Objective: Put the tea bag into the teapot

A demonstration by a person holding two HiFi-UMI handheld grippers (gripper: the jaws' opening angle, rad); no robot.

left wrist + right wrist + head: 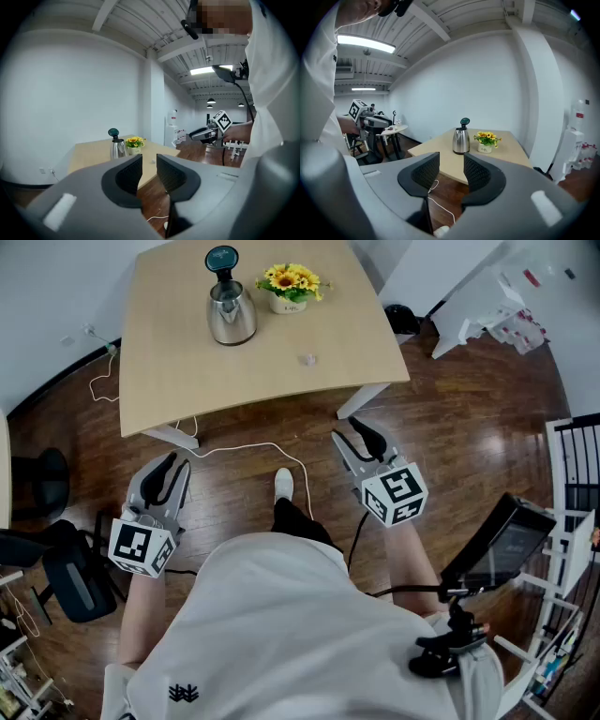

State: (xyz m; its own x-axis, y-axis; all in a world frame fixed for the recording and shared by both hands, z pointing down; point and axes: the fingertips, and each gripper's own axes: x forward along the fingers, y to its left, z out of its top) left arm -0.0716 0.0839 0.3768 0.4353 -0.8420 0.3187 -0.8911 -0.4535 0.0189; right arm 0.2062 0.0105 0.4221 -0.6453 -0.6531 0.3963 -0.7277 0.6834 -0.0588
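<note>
One shiny steel teapot (231, 315) — lid (222, 257) raised — pale tea bag (307, 359) nearby.

We find the teapot (231, 311) on the far part of the counter (178, 381), flowers (291, 285) just right of it, the tea bag (307, 359) nearer us, and, before the counter, over the floor (469, 437), the left hand-held gripper (174, 465) and right hand-held gripper (349, 433) well apart.

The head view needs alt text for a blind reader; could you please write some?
Seen from above, a person stands short of a wooden table, holding the left gripper and the right gripper with jaws apart and empty. On the table stand a metal teapot and a pot of yellow flowers, with a small tea bag lying nearer the person.
</note>
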